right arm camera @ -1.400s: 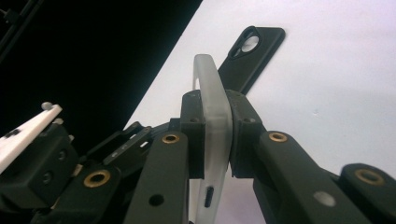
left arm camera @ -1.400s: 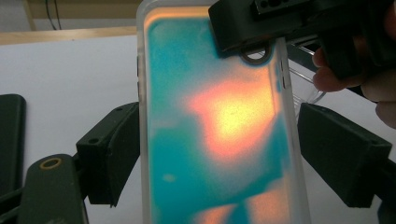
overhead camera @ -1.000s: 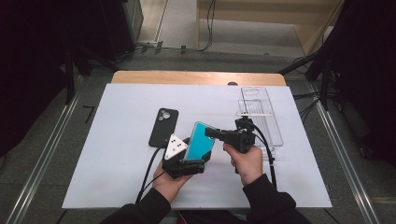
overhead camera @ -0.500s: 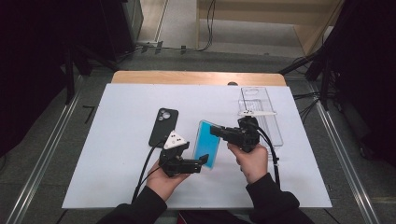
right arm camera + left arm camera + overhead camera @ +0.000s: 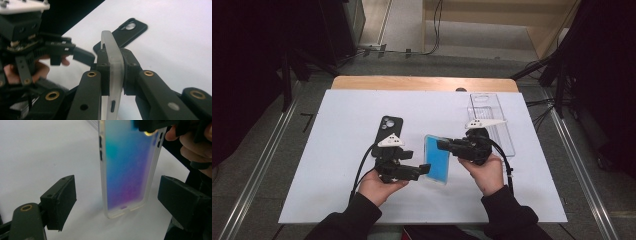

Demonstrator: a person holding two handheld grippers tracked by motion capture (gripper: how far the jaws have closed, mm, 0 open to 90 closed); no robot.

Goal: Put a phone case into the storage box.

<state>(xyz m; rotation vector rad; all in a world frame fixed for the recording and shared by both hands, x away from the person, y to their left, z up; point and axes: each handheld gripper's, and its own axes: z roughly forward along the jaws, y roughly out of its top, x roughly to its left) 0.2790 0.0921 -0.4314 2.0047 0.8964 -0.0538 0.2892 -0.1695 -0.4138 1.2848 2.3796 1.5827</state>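
The right gripper [image 5: 443, 145] clamps the top edge of the translucent blue-to-purple phone case [image 5: 436, 159], holding it upright above the white table [image 5: 337, 120], long axis vertical, while the left gripper [image 5: 424, 169], jaws spread, sits just left of its lower end.

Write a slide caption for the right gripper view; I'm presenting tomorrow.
Right gripper clamps a translucent phone case edge-on, black phone on the table behind.

Your phone case [image 5: 127, 170] looks like frosted, translucent plastic with a blue-purple sheen; the far black case [image 5: 388, 131] is matt, the table [image 5: 337, 150] smooth white.
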